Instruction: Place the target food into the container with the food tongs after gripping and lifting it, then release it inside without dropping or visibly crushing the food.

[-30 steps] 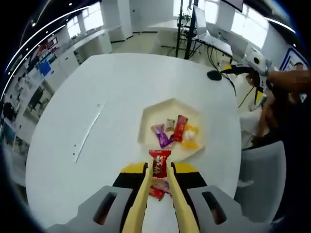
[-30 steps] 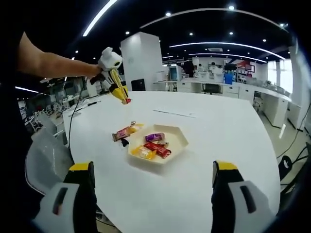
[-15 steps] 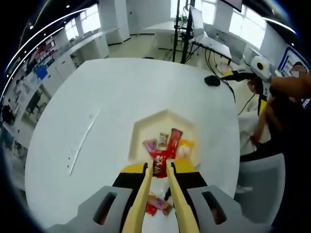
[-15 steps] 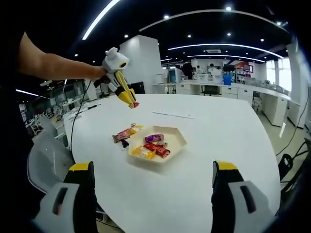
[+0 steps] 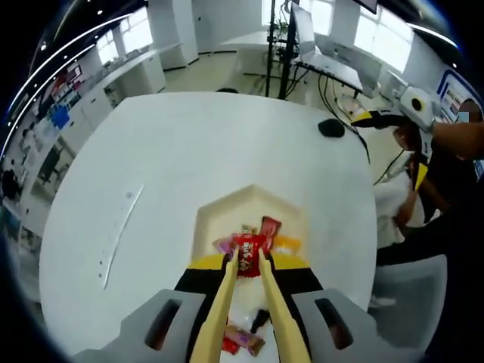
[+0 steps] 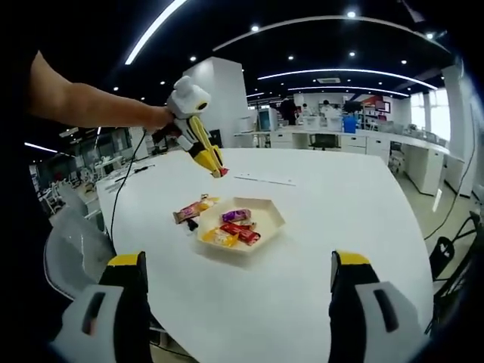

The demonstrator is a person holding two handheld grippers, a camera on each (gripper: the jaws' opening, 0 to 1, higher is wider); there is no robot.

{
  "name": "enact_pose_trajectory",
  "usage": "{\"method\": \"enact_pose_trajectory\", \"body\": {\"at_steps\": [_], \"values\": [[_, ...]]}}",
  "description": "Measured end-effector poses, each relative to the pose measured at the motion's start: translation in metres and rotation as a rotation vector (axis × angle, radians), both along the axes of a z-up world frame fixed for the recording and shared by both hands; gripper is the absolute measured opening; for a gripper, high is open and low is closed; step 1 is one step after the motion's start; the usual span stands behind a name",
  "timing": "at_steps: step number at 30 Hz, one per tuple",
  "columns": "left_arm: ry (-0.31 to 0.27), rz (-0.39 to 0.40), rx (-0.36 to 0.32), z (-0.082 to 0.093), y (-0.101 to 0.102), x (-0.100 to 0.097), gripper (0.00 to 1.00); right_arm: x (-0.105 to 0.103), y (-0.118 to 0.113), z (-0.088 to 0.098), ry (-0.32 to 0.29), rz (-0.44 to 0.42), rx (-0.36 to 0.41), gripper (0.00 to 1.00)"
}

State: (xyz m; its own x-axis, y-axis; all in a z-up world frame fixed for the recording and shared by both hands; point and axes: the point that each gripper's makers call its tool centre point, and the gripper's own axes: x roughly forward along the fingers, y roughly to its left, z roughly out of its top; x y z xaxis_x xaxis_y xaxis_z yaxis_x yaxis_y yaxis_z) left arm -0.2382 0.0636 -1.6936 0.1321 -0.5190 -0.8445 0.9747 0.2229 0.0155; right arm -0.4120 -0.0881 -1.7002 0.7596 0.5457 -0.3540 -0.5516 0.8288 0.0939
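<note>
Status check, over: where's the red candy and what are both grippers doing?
Left gripper shut on tongs gripping red candy above tray. Right gripper open, idle. Nothing in the way.

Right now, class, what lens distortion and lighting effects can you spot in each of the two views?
Left gripper view: the fisheye rounds the white table into a dome, and bright windows wash out the top edge. Right gripper view: ceiling light strips bow into arcs, the room behind is dim, and the hexagonal tray with its wrapped candies looks small but sharp.
</note>
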Motion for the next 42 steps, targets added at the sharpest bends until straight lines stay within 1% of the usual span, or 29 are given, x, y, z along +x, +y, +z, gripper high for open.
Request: {"method": "enact_pose_trajectory", "body": {"at_steps": [3, 5, 7, 8, 11, 13, 15, 18, 20, 26, 28, 31, 34, 36, 39, 42], "values": [[-0.006, -0.009, -0.006, 0.002, -0.007, 0.003, 0.16, -0.001, 0.000, 0.001, -0.001, -0.003, 0.002, 1.00], [0.000, -0.011, -0.008, 0.001, -0.008, 0.003, 0.17, -0.001, -0.001, 0.002, -0.002, -0.006, 0.004, 1.00], [0.009, -0.011, -0.018, 0.000, -0.010, 0.001, 0.20, -0.001, -0.002, 0.002, -0.002, -0.011, 0.007, 1.00], [-0.056, -0.049, -0.035, 0.001, -0.013, 0.007, 0.21, -0.001, -0.003, 0.001, -0.002, -0.013, 0.008, 1.00], [-0.034, -0.035, -0.045, -0.001, -0.013, 0.003, 0.22, -0.002, -0.003, 0.000, 0.001, -0.014, 0.009, 1.00], [-0.058, -0.041, -0.058, -0.001, -0.013, 0.005, 0.23, -0.002, -0.004, 0.000, 0.001, -0.015, 0.010, 1.00], [-0.067, -0.037, -0.075, 0.001, -0.012, 0.005, 0.23, -0.002, -0.004, 0.001, 0.000, -0.016, 0.011, 1.00], [-0.085, -0.015, -0.105, 0.007, -0.008, 0.007, 0.24, -0.001, -0.002, 0.001, 0.000, -0.016, 0.013, 1.00], [-0.085, 0.002, -0.140, 0.012, -0.004, 0.007, 0.24, -0.001, 0.000, 0.001, 0.000, -0.011, 0.013, 1.00], [-0.102, 0.045, -0.188, 0.020, 0.019, 0.005, 0.25, 0.000, 0.005, 0.002, -0.003, 0.002, 0.009, 1.00], [-0.108, 0.074, -0.214, 0.024, 0.032, 0.004, 0.25, 0.002, 0.007, 0.005, -0.007, 0.010, 0.007, 1.00], [-0.113, 0.110, -0.233, 0.026, 0.049, 0.004, 0.25, 0.004, 0.010, 0.007, -0.011, 0.019, 0.002, 1.00], [-0.112, 0.131, -0.236, 0.026, 0.062, 0.000, 0.25, 0.006, 0.012, 0.010, -0.016, 0.024, 0.002, 1.00], [-0.118, 0.157, -0.260, 0.029, 0.072, -0.003, 0.25, 0.007, 0.013, 0.011, -0.022, 0.025, 0.003, 1.00], [-0.147, 0.180, -0.264, 0.031, 0.093, -0.006, 0.25, 0.008, 0.018, 0.015, -0.028, 0.028, 0.005, 1.00], [-0.159, 0.208, -0.270, 0.032, 0.113, -0.008, 0.25, 0.007, 0.023, 0.015, -0.028, 0.030, 0.009, 1.00]]}}
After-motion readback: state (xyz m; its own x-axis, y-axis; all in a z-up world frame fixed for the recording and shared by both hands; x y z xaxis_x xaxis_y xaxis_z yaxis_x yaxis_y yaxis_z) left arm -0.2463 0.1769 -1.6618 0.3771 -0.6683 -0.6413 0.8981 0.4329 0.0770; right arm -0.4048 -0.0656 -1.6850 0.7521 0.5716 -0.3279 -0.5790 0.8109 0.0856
